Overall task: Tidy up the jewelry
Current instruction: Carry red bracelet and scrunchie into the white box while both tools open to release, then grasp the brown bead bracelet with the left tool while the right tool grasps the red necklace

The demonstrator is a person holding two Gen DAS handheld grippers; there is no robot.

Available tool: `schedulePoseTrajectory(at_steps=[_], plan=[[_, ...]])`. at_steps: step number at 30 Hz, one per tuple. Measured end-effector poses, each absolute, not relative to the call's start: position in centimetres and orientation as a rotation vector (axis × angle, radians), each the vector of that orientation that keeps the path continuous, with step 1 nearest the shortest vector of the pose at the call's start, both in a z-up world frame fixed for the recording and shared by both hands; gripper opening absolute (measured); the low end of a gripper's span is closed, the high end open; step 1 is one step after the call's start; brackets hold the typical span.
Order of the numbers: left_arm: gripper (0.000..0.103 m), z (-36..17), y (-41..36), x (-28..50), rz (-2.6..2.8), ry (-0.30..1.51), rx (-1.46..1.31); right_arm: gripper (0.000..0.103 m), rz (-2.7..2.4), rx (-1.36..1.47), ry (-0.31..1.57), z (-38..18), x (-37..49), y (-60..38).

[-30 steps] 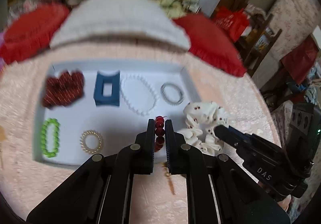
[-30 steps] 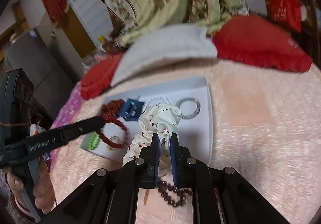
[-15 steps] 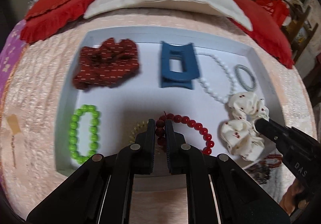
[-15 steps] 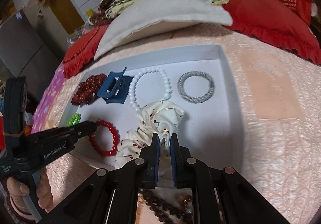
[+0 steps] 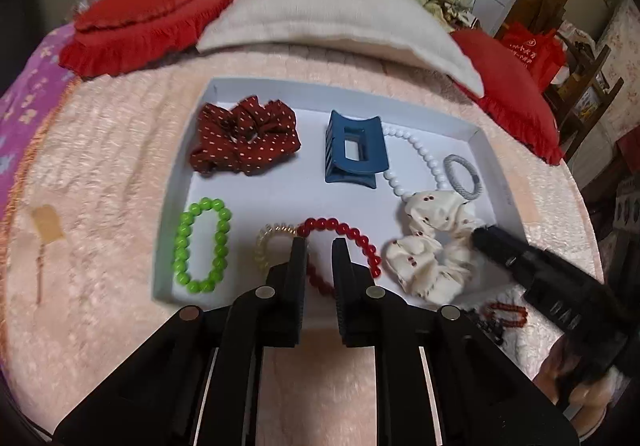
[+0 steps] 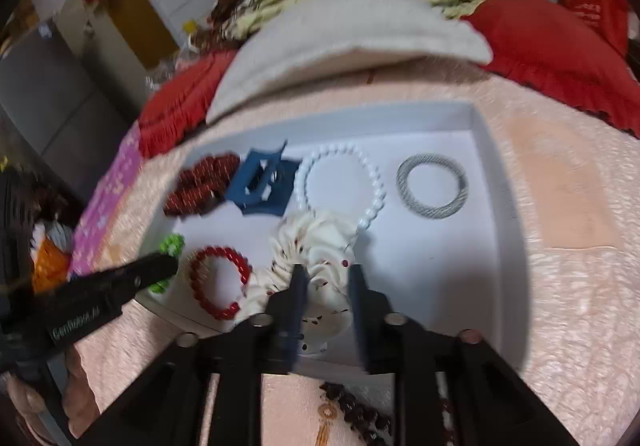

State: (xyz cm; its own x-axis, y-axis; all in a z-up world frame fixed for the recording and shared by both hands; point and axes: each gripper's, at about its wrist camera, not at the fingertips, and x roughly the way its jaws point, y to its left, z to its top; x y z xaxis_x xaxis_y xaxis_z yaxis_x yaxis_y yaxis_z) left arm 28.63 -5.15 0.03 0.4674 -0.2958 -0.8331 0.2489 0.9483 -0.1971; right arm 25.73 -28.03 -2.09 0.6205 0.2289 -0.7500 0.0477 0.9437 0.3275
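Observation:
A white tray (image 5: 188, 182) lies on the pink bedspread. My left gripper (image 5: 320, 242) is open just above a red bead bracelet (image 5: 356, 236) that lies in the tray's near part, partly over a clear coil tie (image 5: 266, 246). My right gripper (image 6: 325, 270) is open over a cream scrunchie (image 6: 316, 242), which rests in the tray; it also shows in the left wrist view (image 5: 432, 246). The red bracelet (image 6: 218, 284) lies left of the scrunchie.
The tray also holds a dark red scrunchie (image 5: 244, 140), a blue claw clip (image 5: 354, 156), a white bead bracelet (image 6: 340, 186), a grey hair tie (image 6: 432, 186) and a green bead bracelet (image 5: 202, 246). Dark beads (image 6: 356, 412) lie on the bedspread before the tray. Pillows sit behind.
Both grippers have opened. The red bracelet and the cream scrunchie now lie released in the tray, and both grippers have drawn back slightly.

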Motion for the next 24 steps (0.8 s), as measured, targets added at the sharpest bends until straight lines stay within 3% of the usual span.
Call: schedulePoseTrajectory(at_steps=[3,7,15,24], plan=[[0.014,2.1,-4.4,25.8,-0.322,0.986,-0.035,0.029,0.099,0.326,0.838,0.4,23.5,-29.4],[0.038,3.8,-4.2,21.9,-0.287,0.909,0.008,0.030,0.068,0.321,0.798,1.7,19.9,-31.7],[0.039,0.2,-4.4,16.6,-0.312,0.933,-0.017,0.030,0.144,0.309,0.930,-3.0,18.1,-31.1],[0.039,-3.0,-5.3,15.5,-0.336,0.921,0.030,0.030,0.192,0.247,0.952,-5.5,19.7,-27.1]])
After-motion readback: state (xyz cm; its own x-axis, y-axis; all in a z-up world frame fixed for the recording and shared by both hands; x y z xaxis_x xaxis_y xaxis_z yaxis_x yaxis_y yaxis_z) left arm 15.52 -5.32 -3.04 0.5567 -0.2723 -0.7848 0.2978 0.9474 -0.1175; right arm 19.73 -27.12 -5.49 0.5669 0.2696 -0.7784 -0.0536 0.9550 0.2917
